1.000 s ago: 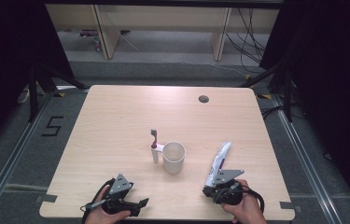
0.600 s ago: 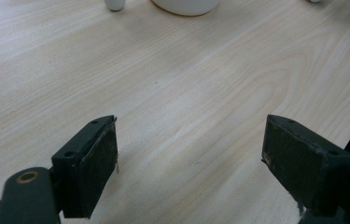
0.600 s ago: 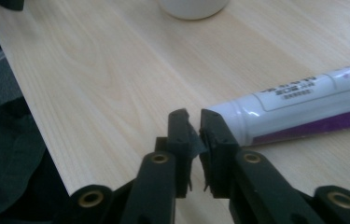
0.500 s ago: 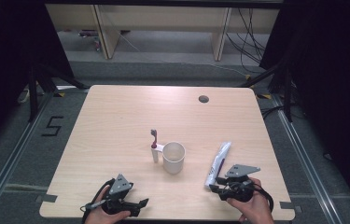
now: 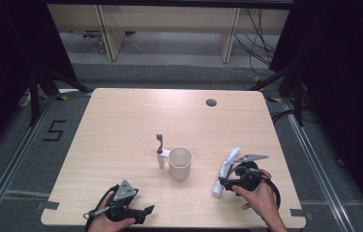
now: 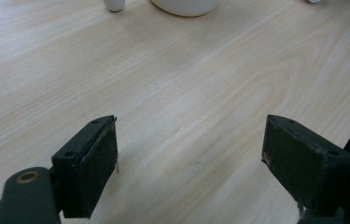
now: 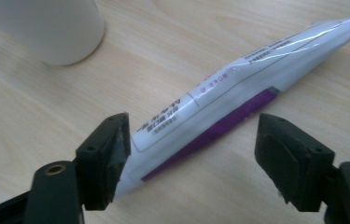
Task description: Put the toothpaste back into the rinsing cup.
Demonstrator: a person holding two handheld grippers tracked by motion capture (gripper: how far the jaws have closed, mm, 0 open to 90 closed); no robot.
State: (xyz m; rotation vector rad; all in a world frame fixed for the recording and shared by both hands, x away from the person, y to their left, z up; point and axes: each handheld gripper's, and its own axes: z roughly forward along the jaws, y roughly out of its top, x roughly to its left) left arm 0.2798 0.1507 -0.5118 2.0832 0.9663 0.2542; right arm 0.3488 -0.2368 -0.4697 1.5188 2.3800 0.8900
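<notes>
A white and purple toothpaste tube [image 5: 227, 166] [image 7: 238, 79] lies flat on the wooden table [image 5: 121, 125], right of a white cup [image 5: 180, 163] [image 7: 46, 28]. My right gripper [image 5: 223, 182] [image 7: 193, 154] is at the tube's near end. Its jaws have just been opening and now stand open on either side of the tube without pressing it. A toothbrush [image 5: 159, 151] stands upright in a small white base just left of the cup. My left gripper [image 5: 146, 210] [image 6: 191, 158] rests open near the front edge, with bare wood between its jaws.
A round cable hole [image 5: 211, 102] sits at the table's far right. The cup's bottom [image 6: 184, 5] and the toothbrush base [image 6: 114, 4] lie ahead of the left gripper. The table's front edge runs close under both hands.
The right gripper went from shut on the tube to open, letting it go onto the table, and the hand shifted right and lifted a little. The left gripper stayed put.
</notes>
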